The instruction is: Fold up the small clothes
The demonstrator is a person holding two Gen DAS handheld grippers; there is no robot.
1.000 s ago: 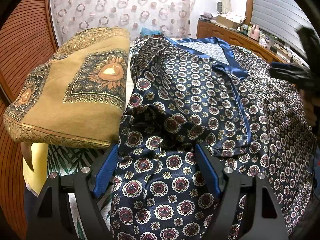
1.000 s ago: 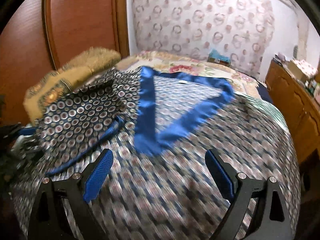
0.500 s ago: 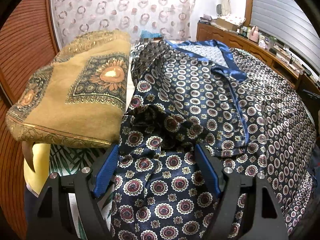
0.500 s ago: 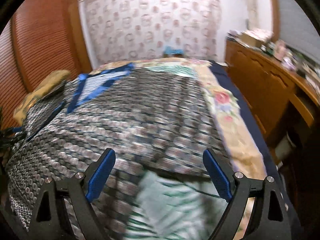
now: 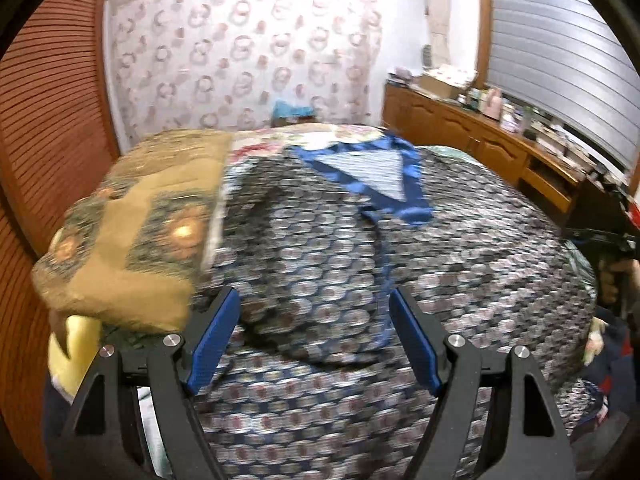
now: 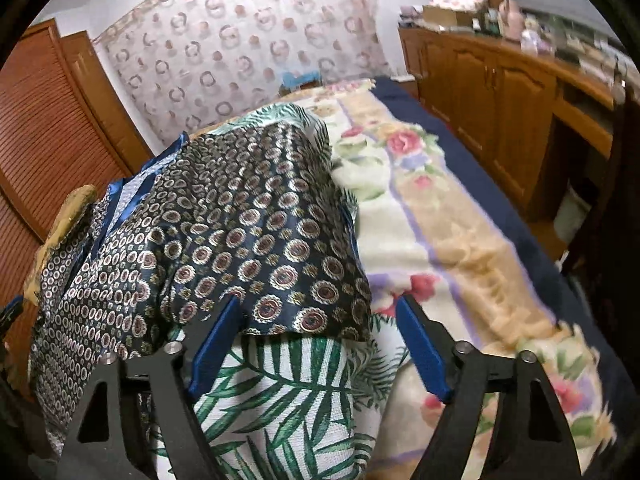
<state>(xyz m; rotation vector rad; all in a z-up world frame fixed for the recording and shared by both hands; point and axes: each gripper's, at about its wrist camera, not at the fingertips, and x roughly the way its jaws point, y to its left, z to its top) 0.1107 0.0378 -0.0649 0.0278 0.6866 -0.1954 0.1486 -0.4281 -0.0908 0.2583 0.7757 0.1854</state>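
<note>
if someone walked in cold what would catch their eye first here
The dark patterned satin garment with its bright blue collar trim, spread across the middle of the bed. Then the mustard tapestry cushion at its left, and the open right gripper poised at the garment's right-hand hem over a palm-leaf sheet.

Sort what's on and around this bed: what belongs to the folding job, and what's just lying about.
Job:
- patterned robe
- left gripper, open above it
- right gripper, open at the robe's corner, jaws just been closing

Lying about:
- gold cushion
- leaf-print sheet
- floral blanket
- wooden cabinet with clutter
</note>
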